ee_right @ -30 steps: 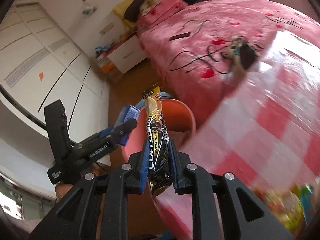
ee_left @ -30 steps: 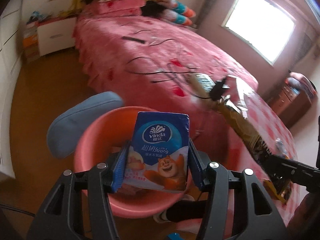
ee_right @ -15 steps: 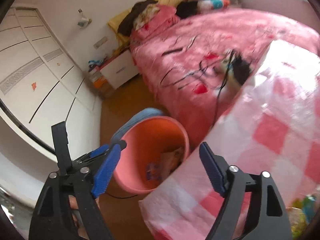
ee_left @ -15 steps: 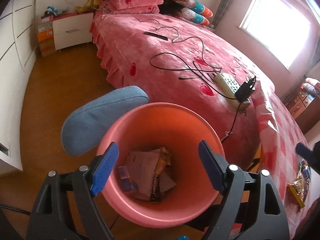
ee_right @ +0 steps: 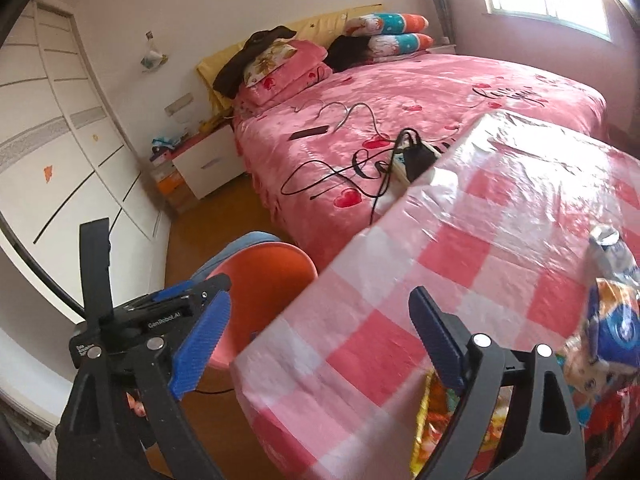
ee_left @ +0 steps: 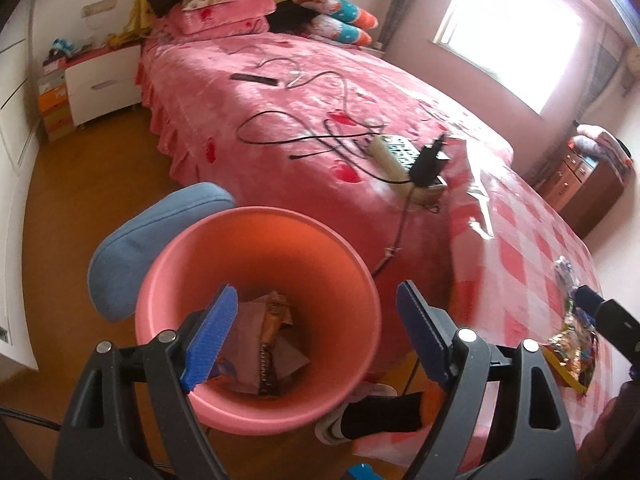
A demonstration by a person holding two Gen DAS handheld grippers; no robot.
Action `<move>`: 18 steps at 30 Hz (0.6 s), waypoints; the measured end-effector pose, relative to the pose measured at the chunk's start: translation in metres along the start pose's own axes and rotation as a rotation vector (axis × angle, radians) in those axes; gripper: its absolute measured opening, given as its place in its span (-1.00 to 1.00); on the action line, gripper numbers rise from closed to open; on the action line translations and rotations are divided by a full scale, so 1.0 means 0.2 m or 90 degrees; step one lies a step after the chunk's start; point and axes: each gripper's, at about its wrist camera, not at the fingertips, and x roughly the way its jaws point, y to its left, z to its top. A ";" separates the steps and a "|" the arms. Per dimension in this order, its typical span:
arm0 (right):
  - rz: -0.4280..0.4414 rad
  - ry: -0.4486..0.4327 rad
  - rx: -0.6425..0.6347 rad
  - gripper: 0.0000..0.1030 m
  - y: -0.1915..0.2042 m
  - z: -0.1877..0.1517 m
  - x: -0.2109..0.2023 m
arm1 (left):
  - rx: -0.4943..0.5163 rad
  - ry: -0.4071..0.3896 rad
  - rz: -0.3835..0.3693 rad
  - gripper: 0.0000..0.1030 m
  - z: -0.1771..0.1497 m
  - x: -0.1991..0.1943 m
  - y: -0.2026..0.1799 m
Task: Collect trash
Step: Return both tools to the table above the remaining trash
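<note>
A pink trash bin (ee_left: pixel 340 256) stands on the floor beside the checked table. Inside lie a coffee sachet (ee_left: pixel 269 344) and other wrappers. My left gripper (ee_left: pixel 316 340) is open and empty above the bin. My right gripper (ee_right: pixel 320 344) is open and empty over the table's near corner; the bin (ee_right: pixel 260 276) shows to its left. More trash lies on the table: a blue tissue pack (ee_right: pixel 616 332), a crumpled white wrapper (ee_right: pixel 610 252) and colourful snack wrappers (ee_right: pixel 432 412). The snack wrappers (ee_left: pixel 572 356) also show in the left wrist view.
A table with a pink checked plastic cloth (ee_right: pixel 460 248) stands against a pink bed (ee_left: pixel 300 120). A power strip with cables (ee_left: pixel 400 156) and a remote (ee_left: pixel 254 79) lie on the bed. A blue chair back (ee_left: pixel 160 236) is behind the bin. A white nightstand (ee_left: pixel 100 84) stands far left.
My left gripper opened and dropped the tissue pack into the bin. My right gripper opened and dropped the coffee sachet there, then swung right over the table.
</note>
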 end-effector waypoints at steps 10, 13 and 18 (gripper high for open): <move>-0.001 -0.023 0.044 0.79 -0.17 -0.10 -0.14 | 0.047 0.001 -0.022 0.60 -0.03 -0.08 -0.23; -0.001 -0.032 0.051 0.79 -0.21 -0.12 -0.18 | 0.065 0.001 -0.028 0.60 -0.05 -0.10 -0.31; -0.013 -0.055 0.045 0.79 -0.25 -0.14 -0.25 | 0.092 0.004 -0.036 0.60 -0.07 -0.12 -0.42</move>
